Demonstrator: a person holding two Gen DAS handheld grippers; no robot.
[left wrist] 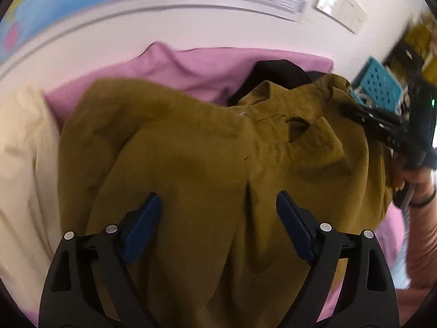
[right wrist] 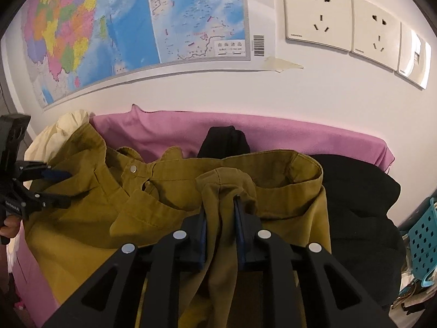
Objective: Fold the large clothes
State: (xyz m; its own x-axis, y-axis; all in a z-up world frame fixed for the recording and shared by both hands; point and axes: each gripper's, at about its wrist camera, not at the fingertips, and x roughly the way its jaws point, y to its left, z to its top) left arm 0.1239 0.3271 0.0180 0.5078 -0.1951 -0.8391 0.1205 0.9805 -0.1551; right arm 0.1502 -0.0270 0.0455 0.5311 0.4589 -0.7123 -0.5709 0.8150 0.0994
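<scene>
Olive-green trousers lie crumpled on a pink cloth, waistband and button toward the wall. My left gripper is open and empty just above the trouser fabric; it also shows at the left of the right wrist view, jaws apart by the waistband. My right gripper is shut on a bunched fold of the trousers, lifted a little above the rest. It shows at the right edge of the left wrist view, at the waistband's right end.
A black garment lies right of the trousers, with another dark piece behind. A cream cloth lies at the left. A teal perforated basket stands at the right. The wall behind carries a map and sockets.
</scene>
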